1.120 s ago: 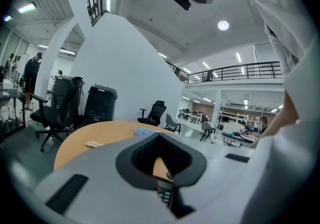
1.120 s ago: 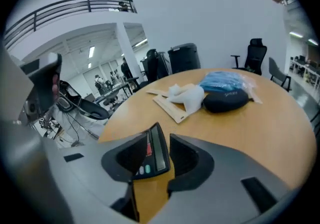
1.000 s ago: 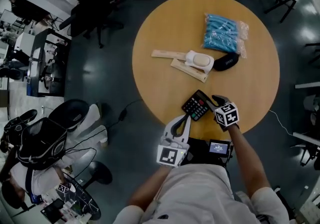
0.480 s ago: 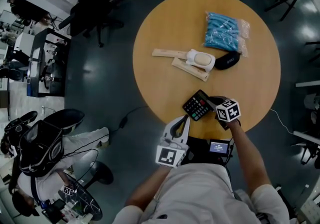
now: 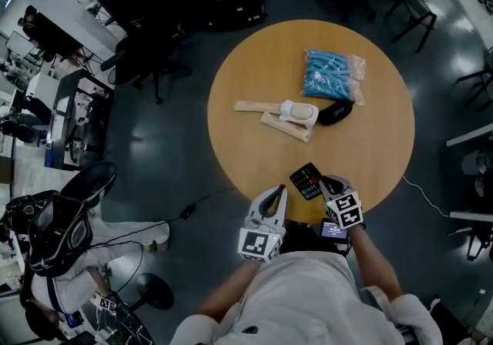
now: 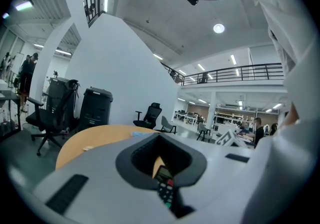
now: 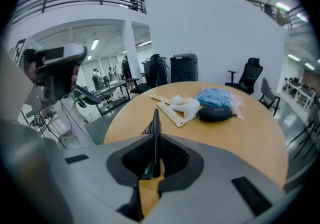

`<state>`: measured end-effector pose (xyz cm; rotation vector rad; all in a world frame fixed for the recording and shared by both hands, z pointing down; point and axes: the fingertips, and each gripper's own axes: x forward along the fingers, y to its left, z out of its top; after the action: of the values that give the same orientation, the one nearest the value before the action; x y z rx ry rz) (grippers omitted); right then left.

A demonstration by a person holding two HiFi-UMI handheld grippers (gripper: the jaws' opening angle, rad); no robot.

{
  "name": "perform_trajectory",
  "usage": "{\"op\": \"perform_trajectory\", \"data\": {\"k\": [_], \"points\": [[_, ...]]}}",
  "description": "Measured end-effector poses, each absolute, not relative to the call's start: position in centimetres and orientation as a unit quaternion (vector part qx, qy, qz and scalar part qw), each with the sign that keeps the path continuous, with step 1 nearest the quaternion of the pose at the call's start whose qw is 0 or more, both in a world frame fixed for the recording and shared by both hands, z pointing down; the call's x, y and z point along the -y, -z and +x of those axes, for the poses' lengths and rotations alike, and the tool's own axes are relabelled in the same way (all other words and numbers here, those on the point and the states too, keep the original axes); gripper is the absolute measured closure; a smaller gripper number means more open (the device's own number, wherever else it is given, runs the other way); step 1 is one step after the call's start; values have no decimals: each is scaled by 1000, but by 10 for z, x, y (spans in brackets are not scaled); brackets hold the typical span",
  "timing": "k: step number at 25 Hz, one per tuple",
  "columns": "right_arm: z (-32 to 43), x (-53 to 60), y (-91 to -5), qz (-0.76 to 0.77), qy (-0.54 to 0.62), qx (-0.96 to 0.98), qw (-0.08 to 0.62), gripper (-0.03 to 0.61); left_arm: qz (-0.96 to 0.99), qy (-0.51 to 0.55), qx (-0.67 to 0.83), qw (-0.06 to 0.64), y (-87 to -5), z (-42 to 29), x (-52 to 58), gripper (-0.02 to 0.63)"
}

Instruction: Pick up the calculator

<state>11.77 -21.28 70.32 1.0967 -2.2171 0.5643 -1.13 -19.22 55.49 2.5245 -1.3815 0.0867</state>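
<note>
The black calculator point(image 5: 307, 180) with coloured keys hangs tilted above the near edge of the round wooden table point(image 5: 370, 151). My right gripper point(image 5: 322, 186) grips its right side, and its jaws are still closing on it. In the right gripper view the calculator point(image 7: 156, 135) stands edge-on as a thin dark slab pinched between the jaws of that gripper point(image 7: 155, 144). My left gripper point(image 5: 276, 194) hovers just left of the calculator off the table's edge, jaws together and empty. Through the left gripper point(image 6: 161, 142), the calculator point(image 6: 165, 186) shows just beyond it.
Farther back on the table lie a bag of blue items point(image 5: 330, 74), a black pouch point(image 5: 335, 112), a white object point(image 5: 298, 112) and flat wooden sticks point(image 5: 258, 107). Office chairs and desks stand round the table on the dark floor.
The right gripper's jaws closed onto the calculator and raised it off the table towards the person. The left gripper stayed beside it. The head camera has shifted.
</note>
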Motion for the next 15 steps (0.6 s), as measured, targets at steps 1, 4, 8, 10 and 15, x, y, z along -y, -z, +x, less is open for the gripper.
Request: {"op": "perform_trajectory", "data": {"k": [1, 4, 8, 10, 15], "points": [[124, 207, -687, 430, -195, 832, 292, 531, 870, -28, 476, 126, -547, -12, 191, 607], [143, 185, -625, 484, -147, 824, 257, 531, 873, -22, 476, 104, -526, -12, 182, 607], [158, 147, -556, 537, -113, 813, 195, 531, 877, -9, 472, 91, -505, -7, 167, 607], [158, 133, -542, 547, -107, 812, 173, 531, 879, -4, 468, 89, -502, -2, 159, 607], [160, 121, -532, 544, -89, 816, 172, 531, 884, -3, 460, 86, -497, 10, 148, 607]]}}
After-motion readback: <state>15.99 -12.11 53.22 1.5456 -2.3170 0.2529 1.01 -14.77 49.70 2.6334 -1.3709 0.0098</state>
